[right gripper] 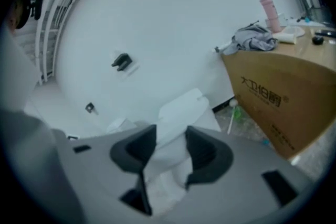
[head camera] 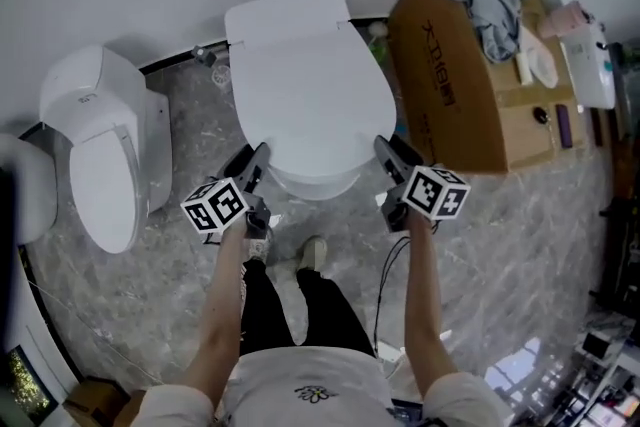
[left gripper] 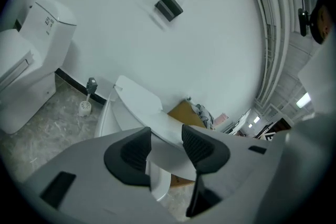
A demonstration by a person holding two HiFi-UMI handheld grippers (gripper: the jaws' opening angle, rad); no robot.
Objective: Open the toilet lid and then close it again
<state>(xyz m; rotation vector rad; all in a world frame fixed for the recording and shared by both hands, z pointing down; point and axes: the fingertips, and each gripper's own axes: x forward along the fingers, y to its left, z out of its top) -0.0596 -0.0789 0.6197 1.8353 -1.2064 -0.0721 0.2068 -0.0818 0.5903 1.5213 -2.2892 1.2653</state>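
Observation:
The white toilet stands in the middle of the head view with its lid tilted up off the bowl. My left gripper is at the lid's front left edge. In the left gripper view the lid slopes up, and its rim runs between the left gripper's dark pads, which are shut on it. My right gripper is at the lid's front right edge. In the blurred right gripper view the white lid fills the gap of the right gripper.
A second white toilet stands at the left. A large cardboard box with clothes and small items on top stands close on the right. A toilet brush sits by the wall. The person's feet stand before the bowl on the marble floor.

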